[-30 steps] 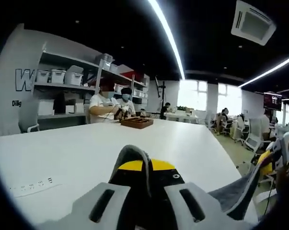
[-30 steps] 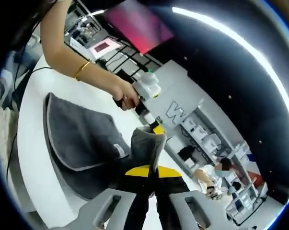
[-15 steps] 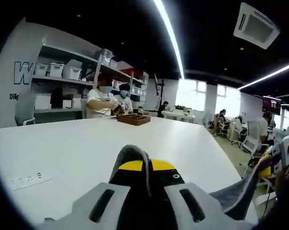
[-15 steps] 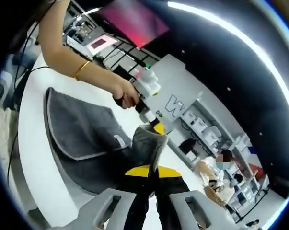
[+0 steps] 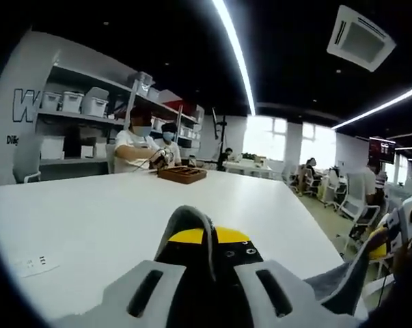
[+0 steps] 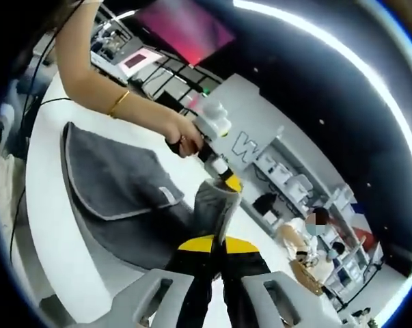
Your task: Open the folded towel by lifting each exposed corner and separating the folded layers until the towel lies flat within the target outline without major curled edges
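Left gripper (image 5: 204,236): its jaws are pressed together on a raised fold of the grey towel (image 5: 192,225), which stands as a dark ridge between the yellow-tipped jaws; in the right gripper view this tool (image 6: 223,179) sits beyond the lifted cloth, a person's hand (image 6: 182,142) wrapped round its handle.
Wrist: a gold bracelet (image 6: 119,102) circles the forearm that reaches in from the upper left of the right gripper view.
Towel: dark grey with a pale stitched border and a small white label (image 6: 167,194); most of it (image 6: 117,188) lies spread on the white table (image 6: 45,225), one broad flap folded over the layer beneath, its near part pulled up off the surface to both tools.
Right gripper (image 6: 218,249): jaws closed on a bunched corner of the same towel, which rises just above the yellow tips; in the left gripper view it (image 5: 387,239) appears at the far right with grey cloth hanging toward it.
Table, far side: a brown wooden tray (image 5: 182,174) rests well away from the towel, two seated people (image 5: 149,140) behind it.
Table, near left: a white printed sheet (image 5: 33,264) lies flat.
Background: shelving with white bins (image 5: 72,102) along the wall.
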